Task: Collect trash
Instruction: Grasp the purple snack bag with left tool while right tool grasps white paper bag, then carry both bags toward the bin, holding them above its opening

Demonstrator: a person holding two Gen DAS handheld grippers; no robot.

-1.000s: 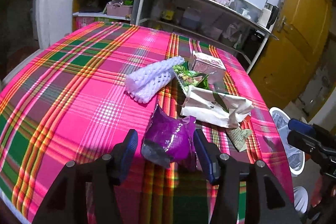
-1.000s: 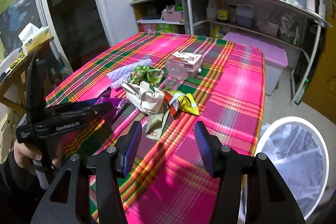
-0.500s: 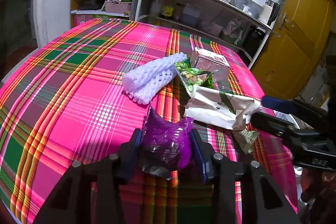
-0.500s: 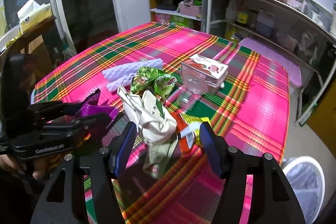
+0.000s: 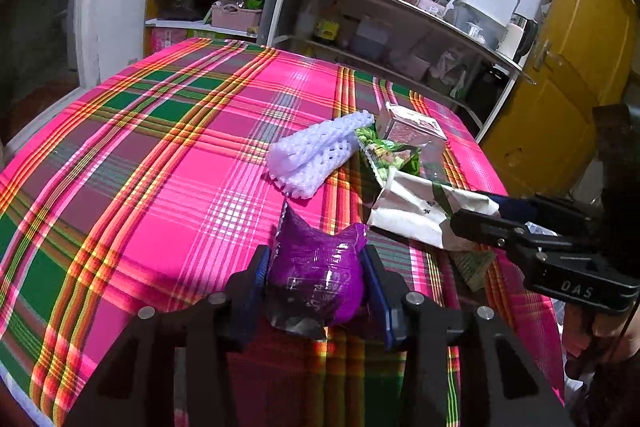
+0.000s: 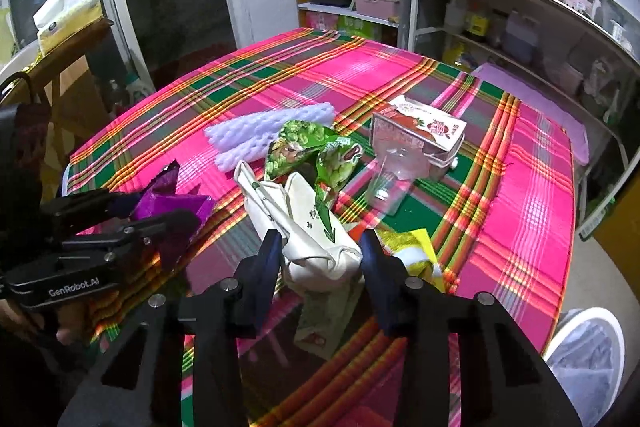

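My left gripper (image 5: 316, 267) is shut on a crumpled purple wrapper (image 5: 320, 259) near the front of the plaid tablecloth (image 5: 140, 167). In the right wrist view the same left gripper (image 6: 160, 209) and purple wrapper (image 6: 172, 201) sit at the left. My right gripper (image 6: 320, 255) has its jaws closing on a crumpled white paper bag (image 6: 308, 223), and both pads touch its sides. From the left wrist camera, the right gripper (image 5: 476, 213) reaches in from the right onto the white bag (image 5: 412, 211).
More trash lies behind: white foam net (image 6: 268, 135), green snack bag (image 6: 312, 151), clear cup (image 6: 394, 179), strawberry carton (image 6: 424, 135), yellow wrapper (image 6: 416, 251). A lined white bin (image 6: 588, 355) stands on the floor at the right. Shelves line the far wall.
My left gripper closed onto the purple wrapper. My right gripper moved forward over the table to the white bag and narrowed its jaws around it.
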